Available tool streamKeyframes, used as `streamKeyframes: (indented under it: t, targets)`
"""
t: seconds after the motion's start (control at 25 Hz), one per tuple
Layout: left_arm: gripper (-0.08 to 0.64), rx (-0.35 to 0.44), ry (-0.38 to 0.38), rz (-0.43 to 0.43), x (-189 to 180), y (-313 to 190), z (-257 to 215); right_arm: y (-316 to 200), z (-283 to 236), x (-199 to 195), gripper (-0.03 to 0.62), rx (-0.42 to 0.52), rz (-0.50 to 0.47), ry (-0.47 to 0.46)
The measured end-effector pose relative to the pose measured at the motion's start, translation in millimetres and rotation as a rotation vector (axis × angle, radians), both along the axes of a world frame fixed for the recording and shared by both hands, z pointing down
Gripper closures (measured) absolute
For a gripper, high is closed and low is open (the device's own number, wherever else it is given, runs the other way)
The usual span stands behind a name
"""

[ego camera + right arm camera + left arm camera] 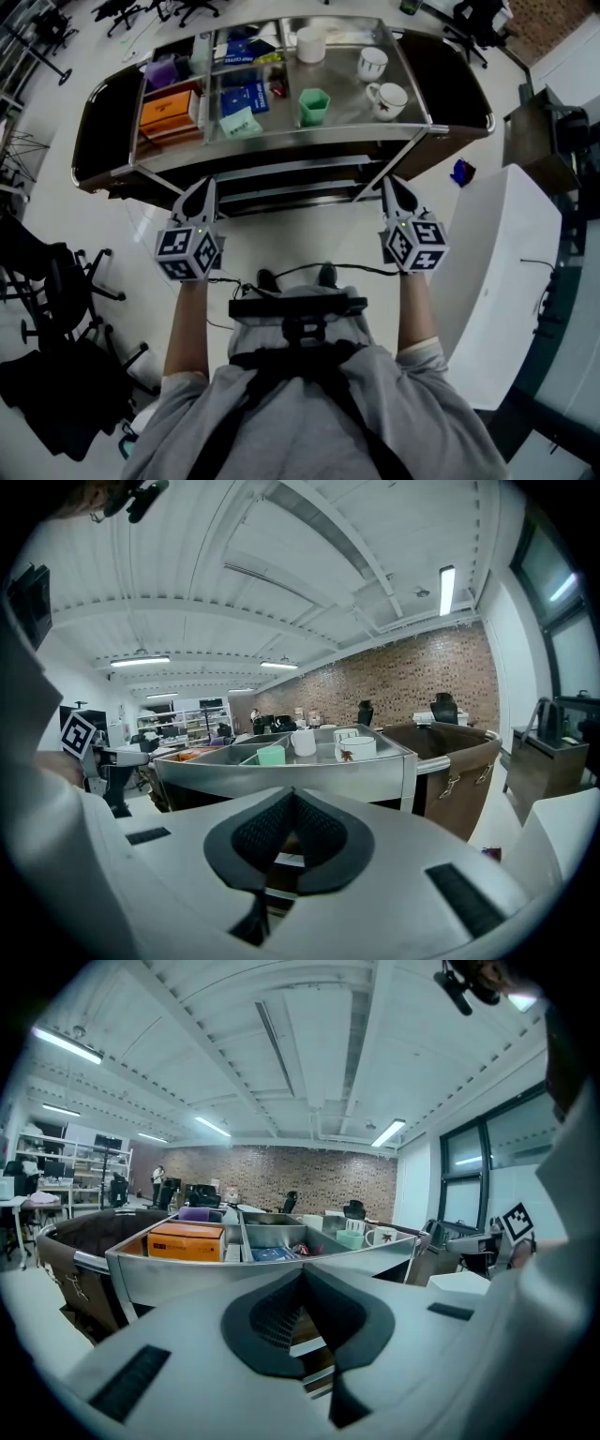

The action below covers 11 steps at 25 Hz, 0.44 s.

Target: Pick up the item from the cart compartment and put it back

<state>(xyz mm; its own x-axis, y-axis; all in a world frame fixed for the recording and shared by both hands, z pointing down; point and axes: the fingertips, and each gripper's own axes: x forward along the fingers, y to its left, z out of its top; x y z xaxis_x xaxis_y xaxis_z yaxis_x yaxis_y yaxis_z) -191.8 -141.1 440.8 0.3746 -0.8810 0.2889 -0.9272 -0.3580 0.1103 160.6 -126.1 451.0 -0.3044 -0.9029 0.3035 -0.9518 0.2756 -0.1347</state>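
Observation:
A steel cart [281, 141] stands in front of me, its top split into compartments. The left ones hold an orange box [169, 108], a purple container [161, 72] and blue packets [244, 98]. The right one holds a green cup [314, 106], two white mugs [387, 97] and a white cylinder [310, 44]. My left gripper [202, 192] and right gripper [392, 185] hover short of the cart's near edge, both shut and empty. In the left gripper view the left gripper [302, 1274] points at the orange box [186, 1240]. In the right gripper view the right gripper [293, 794] faces the green cup [271, 754].
Brown fabric bags hang on the cart's left end [103, 131] and right end [450, 84]. Lower shelves [281, 183] sit under the top. Black office chairs [56, 281] stand at my left, a white table [506, 272] at my right. A small blue object [461, 172] lies on the floor.

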Motion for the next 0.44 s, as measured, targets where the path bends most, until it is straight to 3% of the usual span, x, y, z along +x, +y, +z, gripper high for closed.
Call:
streamKeyframes:
  t: [0.44]
  targets:
    - [0.56, -0.004, 0.001, -0.011, -0.6, 1.3, 3.5, -5.8, -1.6, -3.3, 0.583, 0.006, -0.022, 0.004]
